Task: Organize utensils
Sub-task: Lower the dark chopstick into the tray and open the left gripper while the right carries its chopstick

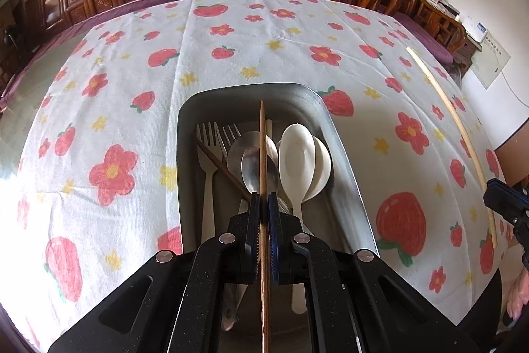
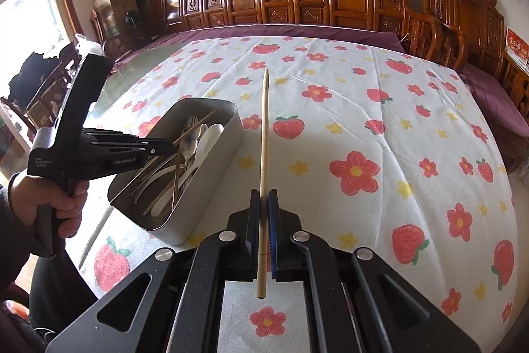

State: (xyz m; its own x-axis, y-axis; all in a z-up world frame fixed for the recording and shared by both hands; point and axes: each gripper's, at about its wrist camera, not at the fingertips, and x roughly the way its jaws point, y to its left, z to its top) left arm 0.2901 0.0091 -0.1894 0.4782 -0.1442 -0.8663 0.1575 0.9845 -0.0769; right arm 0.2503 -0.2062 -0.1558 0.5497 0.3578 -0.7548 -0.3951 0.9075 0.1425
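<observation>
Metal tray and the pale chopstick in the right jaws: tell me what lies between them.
Only bare strawberry tablecloth lies between the metal tray and the pale chopstick, as the right wrist view shows.

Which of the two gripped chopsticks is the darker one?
The brown chopstick in the left gripper, over the metal tin; the right gripper holds a pale chopstick.

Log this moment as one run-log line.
left gripper: shut on dark chopstick above metal tray | right gripper: shut on light chopstick above tablecloth
</observation>
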